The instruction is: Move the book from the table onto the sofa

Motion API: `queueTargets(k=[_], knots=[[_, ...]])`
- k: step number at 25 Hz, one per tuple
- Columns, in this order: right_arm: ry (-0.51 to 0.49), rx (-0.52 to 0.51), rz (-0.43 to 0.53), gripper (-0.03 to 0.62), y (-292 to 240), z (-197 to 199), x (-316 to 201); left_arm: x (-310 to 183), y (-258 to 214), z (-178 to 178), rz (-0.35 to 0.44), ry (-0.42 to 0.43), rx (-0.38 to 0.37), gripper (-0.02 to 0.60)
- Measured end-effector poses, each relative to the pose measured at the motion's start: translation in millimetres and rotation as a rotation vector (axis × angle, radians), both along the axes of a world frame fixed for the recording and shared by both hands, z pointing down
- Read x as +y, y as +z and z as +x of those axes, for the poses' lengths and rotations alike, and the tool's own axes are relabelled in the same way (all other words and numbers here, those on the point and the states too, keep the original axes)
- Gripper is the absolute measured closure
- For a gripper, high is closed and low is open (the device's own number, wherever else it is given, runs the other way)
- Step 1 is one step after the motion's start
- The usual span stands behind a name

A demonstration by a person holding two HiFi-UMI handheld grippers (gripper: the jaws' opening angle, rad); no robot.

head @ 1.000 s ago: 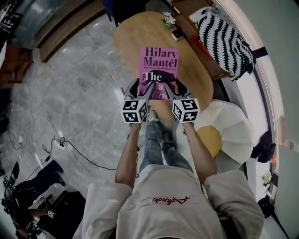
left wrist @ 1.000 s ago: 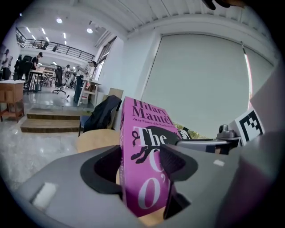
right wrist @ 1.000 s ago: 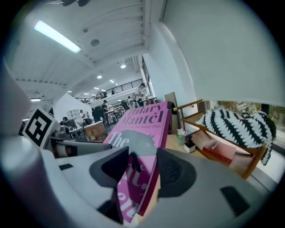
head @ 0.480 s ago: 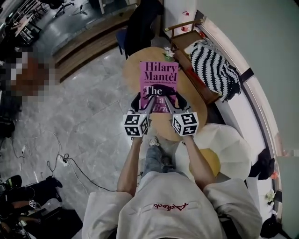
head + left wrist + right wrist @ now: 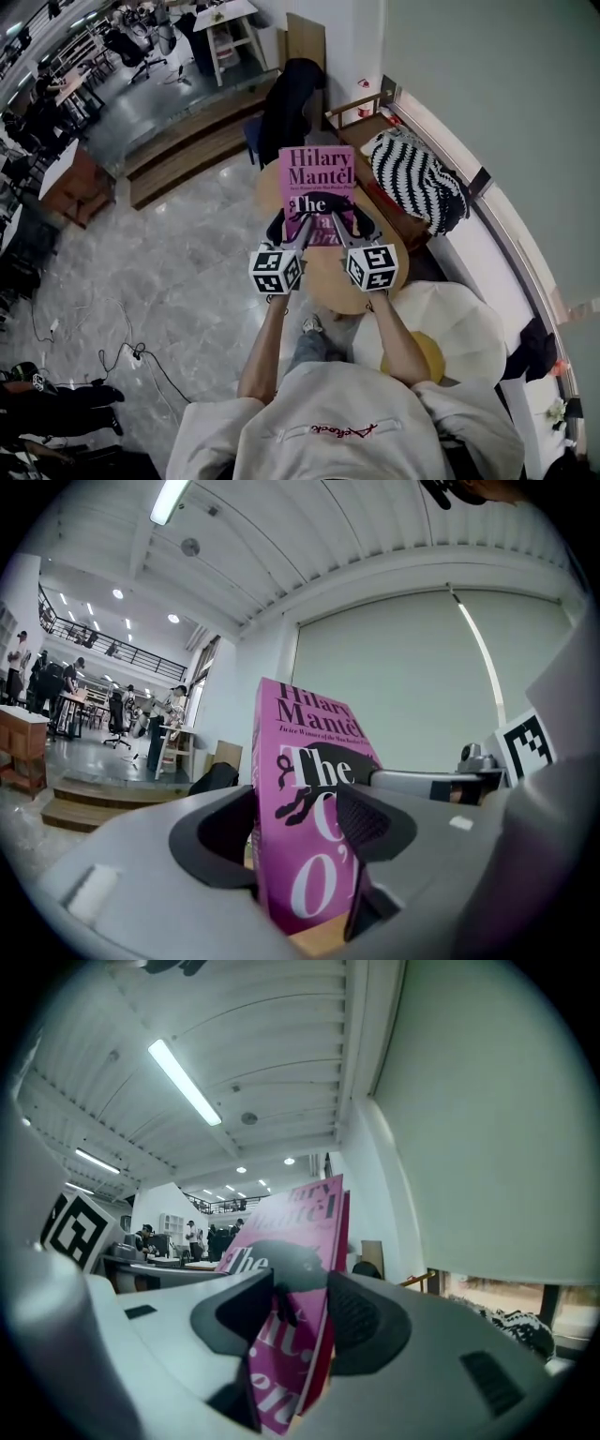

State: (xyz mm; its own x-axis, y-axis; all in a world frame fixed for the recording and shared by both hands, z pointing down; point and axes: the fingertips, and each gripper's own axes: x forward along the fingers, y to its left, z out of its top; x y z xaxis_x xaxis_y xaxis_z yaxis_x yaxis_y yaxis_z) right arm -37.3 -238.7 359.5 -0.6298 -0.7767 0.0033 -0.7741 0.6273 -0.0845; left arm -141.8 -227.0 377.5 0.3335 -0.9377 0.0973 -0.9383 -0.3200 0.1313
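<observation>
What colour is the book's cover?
Magenta pink, with black and white lettering; the book shows best in the head view.

striped cushion (image 5: 417, 183) blocks right of table (image 5: 330, 279); left floor (image 5: 178, 272) lies open.

From my feed I see 1 round wooden table (image 5: 325, 281) standing on a grey marbled floor (image 5: 187, 272); only its near part shows, bare wood. On the floor, loose black cables (image 5: 131, 354) trail at the lower left, with dark bags (image 5: 66, 403) near them. Just beside the table's right edge runs a wood-framed sofa (image 5: 373, 131), and 1 black-and-white striped throw (image 5: 412, 178) lies heaped on its seat. A low wooden step (image 5: 187, 155) crosses the floor behind.
</observation>
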Motion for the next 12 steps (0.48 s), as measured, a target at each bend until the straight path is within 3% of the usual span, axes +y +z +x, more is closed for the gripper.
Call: queueTargets(k=[8, 12], knots=[[0.071, -0.009, 0.048, 0.408, -31.1, 38.6, 2.7, -5.1, -31.0, 37.3, 0.050, 0.073, -0.002, 0.299], [0.150, 0.000, 0.061, 0.410, -39.3, 57.8, -0.3, -16.8, -37.9, 56.9, 0.058, 0.153, 0.012, 0.299]])
